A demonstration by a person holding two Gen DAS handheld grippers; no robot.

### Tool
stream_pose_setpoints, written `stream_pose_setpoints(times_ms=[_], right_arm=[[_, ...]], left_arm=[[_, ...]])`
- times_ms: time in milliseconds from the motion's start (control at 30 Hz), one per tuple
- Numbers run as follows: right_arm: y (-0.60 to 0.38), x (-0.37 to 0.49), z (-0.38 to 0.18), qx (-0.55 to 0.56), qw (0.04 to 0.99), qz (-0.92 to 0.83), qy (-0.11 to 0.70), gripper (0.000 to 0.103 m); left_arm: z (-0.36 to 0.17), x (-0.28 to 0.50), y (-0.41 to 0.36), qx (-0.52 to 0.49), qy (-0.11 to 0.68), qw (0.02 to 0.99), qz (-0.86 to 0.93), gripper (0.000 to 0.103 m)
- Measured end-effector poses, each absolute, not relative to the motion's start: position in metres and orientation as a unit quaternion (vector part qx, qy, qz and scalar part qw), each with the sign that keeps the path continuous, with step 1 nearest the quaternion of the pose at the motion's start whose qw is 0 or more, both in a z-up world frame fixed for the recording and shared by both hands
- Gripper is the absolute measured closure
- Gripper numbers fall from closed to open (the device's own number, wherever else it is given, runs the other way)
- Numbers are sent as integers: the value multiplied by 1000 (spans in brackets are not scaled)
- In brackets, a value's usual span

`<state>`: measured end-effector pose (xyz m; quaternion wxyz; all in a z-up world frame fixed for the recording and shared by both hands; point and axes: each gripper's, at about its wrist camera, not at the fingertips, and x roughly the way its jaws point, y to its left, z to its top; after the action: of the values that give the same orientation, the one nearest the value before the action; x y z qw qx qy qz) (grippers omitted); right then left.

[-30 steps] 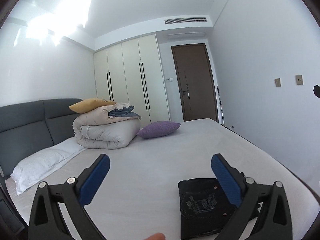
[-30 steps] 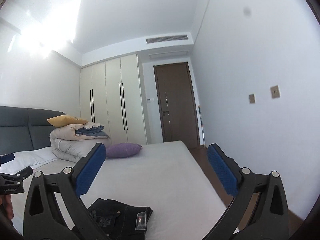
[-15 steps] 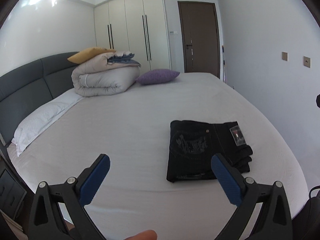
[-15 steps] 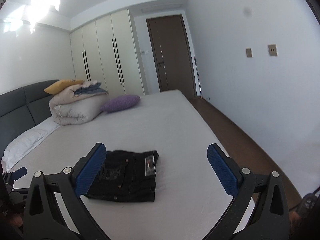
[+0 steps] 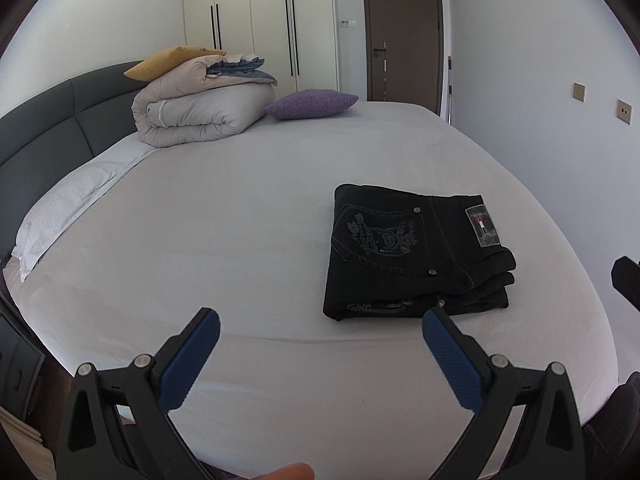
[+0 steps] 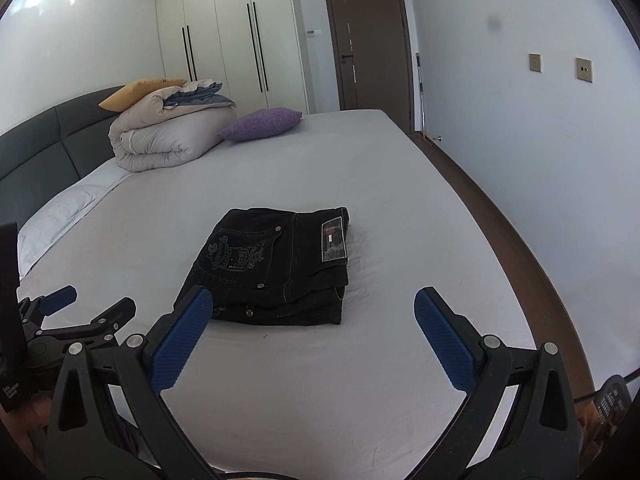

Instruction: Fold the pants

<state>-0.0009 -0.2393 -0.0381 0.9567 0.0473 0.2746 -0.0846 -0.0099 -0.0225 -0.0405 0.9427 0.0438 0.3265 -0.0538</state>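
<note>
Black jeans (image 5: 412, 252) lie folded in a compact stack on the white bed sheet (image 5: 240, 248), back pocket embroidery and brand patch facing up. They also show in the right wrist view (image 6: 276, 264). My left gripper (image 5: 320, 344) is open and empty, held above the near bed edge, with the jeans ahead and to its right. My right gripper (image 6: 314, 332) is open and empty, just short of the jeans, which lie ahead and slightly left. The left gripper shows at the left edge of the right wrist view (image 6: 92, 300).
A folded beige duvet (image 5: 196, 116) with a yellow cushion (image 5: 168, 62) on top and a purple cushion (image 5: 312, 103) sit at the far end. A white pillow (image 5: 76, 204) lies by the grey headboard (image 5: 48, 128). Brown floor (image 6: 508, 236) runs along the bed's right side.
Both grippers have tilted downward from the ceiling and wardrobe toward the bed, bringing the folded jeans into full view. Both stay open and empty.
</note>
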Motion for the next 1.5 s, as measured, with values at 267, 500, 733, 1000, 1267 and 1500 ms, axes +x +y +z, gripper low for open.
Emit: stream_pose_setpoints(times_ms=[267,500,733,1000,1267,1500], right_arm=[[-239,9,-46,49,952,-85,290,0],[-233,15,-49,47,948,-80,303,0],[-236,25,-60,55,942,-83,322,0],[-239,36,-74,60,933,-86,345,0],[-235,47,-86,59,928,-83,358,0],[-230,55,-95,61,925,-81,367,0]], left_arm=[[-46,-9,-22,42,336,939,-57,0],[-50,-9,-24,43,344,936,-61,0],[-54,-6,-23,39,352,933,-59,0],[-60,-4,-23,38,364,929,-60,0],[-63,-2,-24,37,367,927,-60,0],[-65,-1,-24,36,370,926,-61,0]])
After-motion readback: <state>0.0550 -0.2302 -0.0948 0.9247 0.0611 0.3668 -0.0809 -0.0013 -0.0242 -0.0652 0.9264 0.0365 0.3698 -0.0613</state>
